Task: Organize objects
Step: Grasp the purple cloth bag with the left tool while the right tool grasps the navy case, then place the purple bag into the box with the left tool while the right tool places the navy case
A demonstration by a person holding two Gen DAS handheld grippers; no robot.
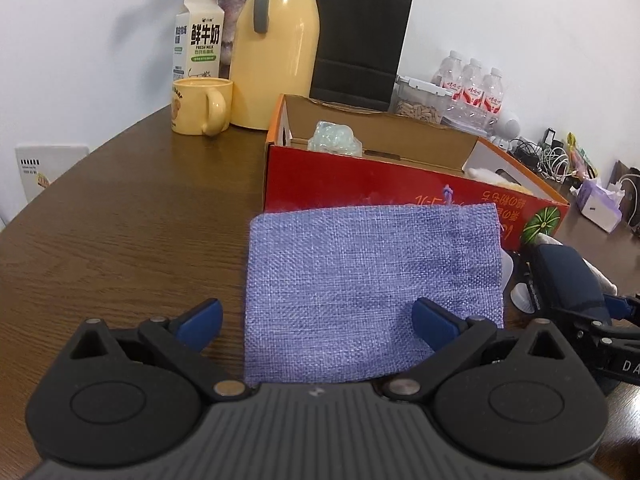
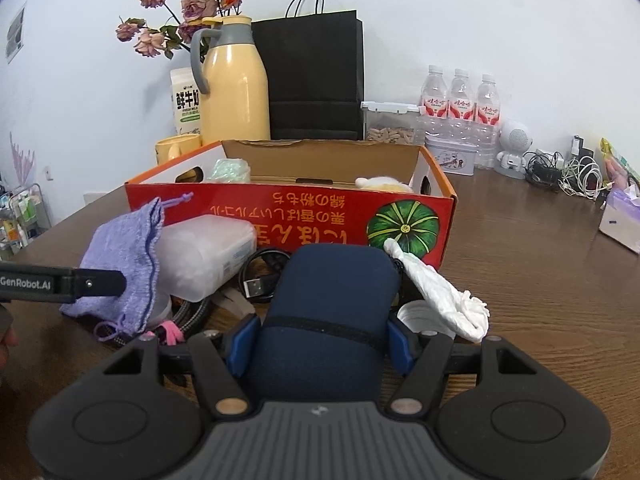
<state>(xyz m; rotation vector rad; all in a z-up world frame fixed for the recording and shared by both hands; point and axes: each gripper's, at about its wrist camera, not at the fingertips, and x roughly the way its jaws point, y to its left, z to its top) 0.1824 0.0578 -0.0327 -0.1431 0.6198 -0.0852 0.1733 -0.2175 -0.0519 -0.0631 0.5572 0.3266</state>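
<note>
Right wrist view: your right gripper [image 2: 320,346] pinches the navy case [image 2: 334,292] before the red box [image 2: 292,208]; lift clear of the cables [image 2: 260,276]. Left gripper [image 1: 316,320] stands spread around the purple pouch [image 1: 372,280].

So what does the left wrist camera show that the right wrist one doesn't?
Only the left wrist view shows the left gripper open around the purple pouch, plus a white card at the table edge.

Only the right wrist view shows the right gripper closed on the navy case, the USB cable, the frosted plastic box and the knotted white bag.

Both show the red cardboard box, yellow flask, black paper bag and water bottles.
</note>
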